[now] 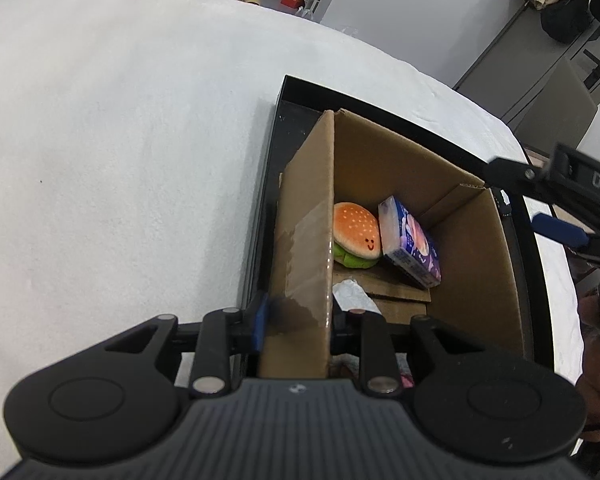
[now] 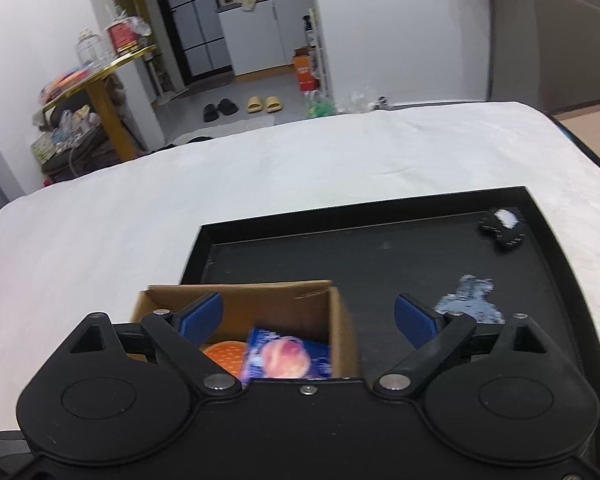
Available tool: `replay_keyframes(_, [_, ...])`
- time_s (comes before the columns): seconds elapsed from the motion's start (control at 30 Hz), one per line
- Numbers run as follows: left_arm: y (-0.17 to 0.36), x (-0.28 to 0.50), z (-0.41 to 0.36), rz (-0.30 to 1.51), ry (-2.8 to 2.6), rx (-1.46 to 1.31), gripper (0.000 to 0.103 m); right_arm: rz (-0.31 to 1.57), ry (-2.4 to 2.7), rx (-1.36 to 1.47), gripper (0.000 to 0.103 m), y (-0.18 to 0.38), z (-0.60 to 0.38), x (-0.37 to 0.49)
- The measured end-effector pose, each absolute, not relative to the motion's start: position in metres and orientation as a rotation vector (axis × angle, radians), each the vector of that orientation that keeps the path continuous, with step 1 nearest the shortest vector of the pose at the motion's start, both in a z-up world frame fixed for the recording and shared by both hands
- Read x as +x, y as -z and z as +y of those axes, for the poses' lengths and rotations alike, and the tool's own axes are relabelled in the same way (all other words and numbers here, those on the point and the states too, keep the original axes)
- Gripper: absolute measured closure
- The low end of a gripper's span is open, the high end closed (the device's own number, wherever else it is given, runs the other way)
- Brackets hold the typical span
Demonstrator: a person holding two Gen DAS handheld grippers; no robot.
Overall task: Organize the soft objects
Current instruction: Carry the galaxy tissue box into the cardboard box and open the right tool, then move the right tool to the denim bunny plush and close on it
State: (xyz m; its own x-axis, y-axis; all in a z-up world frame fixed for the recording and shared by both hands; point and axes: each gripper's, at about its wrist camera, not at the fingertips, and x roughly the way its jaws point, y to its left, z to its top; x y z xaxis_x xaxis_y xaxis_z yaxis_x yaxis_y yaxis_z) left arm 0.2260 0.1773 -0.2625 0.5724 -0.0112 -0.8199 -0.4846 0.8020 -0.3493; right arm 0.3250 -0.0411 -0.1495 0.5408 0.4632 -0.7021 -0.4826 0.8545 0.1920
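Even indoor light, strong fisheye bending at edges, slight blur up close

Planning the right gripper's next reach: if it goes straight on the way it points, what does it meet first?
Probably the bare floor of the black tray, just right of the box; the open right gripper holds nothing. Depth is unclear.

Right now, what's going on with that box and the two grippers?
A person is sorting soft things into a cardboard box that sits on a black tray on a white-covered surface. The left gripper is clamped on the box's near wall, steadying it. The right gripper hangs open above the box, holding nothing. A plush burger and a tissue pack already lie side by side inside. A dark item and a pale blue one remain on the tray.
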Motion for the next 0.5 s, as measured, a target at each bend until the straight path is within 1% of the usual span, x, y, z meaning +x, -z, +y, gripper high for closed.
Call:
replay_keyframes(0.1, [0.258, 0.227, 0.174, 0.925, -0.31, -0.573, 0.074, 0.823, -0.543, -0.02, 0.01, 0.15, -0.053, 0.328])
replay_keyframes(0.2, [0.256, 0.229, 0.174, 0.924, -0.323, -0.571, 0.068, 0.819, -0.523, -0.025, 0.01, 0.152, -0.064, 0.331])
replay_keyframes(0.37, [0.253, 0.232, 0.171, 0.922, -0.347, -0.55, 0.051, 0.829, -0.487, -0.022, 0.01, 0.161, -0.079, 0.337])
replay_keyframes(0.5, [0.251, 0.235, 0.168, 0.916, -0.371, -0.521, 0.044, 0.851, -0.466, -0.016, 0.01, 0.169, -0.088, 0.344])
